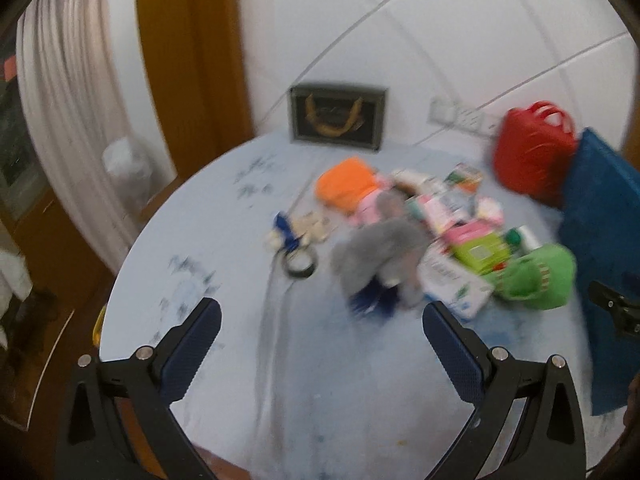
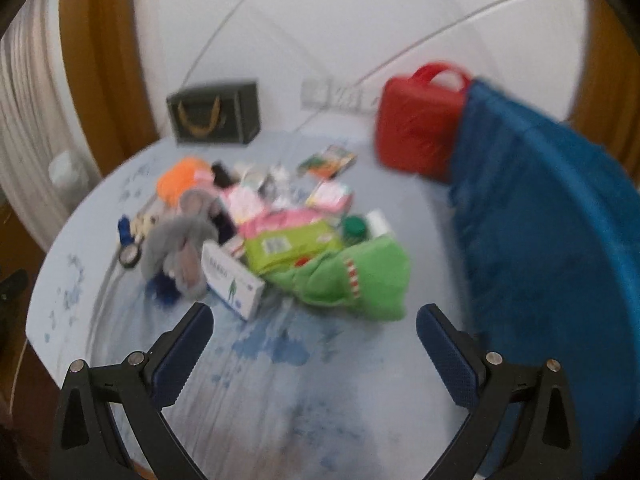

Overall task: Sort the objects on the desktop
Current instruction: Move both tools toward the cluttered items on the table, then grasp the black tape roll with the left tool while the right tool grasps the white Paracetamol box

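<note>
Desktop objects (image 2: 272, 236) are lying in one loose heap at the middle of the round pale-blue table (image 2: 360, 400), and the largest things are standing apart from it: a blue bin (image 2: 552, 240) is filling the 3 o'clock side of the right wrist view, with a red case (image 2: 416, 128) just behind it at 1 o'clock and a dark framed picture (image 1: 338, 116) leaning on the wall at 12 o'clock. Within the heap, the green plush (image 2: 360, 276) and the grey plush (image 1: 380, 248) are looking soft and light, likely forgiving to pinch anywhere across the body, while the white carton (image 2: 234, 280) and the green packet (image 2: 288, 248) are looking stiff and light, best taken across their narrow edges; an orange soft thing (image 1: 346, 184) is sitting at the heap's far side. The left wrist view is showing a black ring (image 1: 300, 264) and small white bits (image 1: 308, 228) at 10 o'clock of the heap more plainly, whereas the right wrist view is showing how wide the bin is. The left gripper (image 1: 320, 320) and the right gripper (image 2: 316, 320) are both hovering over bare table with jaws spread wide apart and nothing between them. Both views are blurred, so labels are staying unreadable.
</note>
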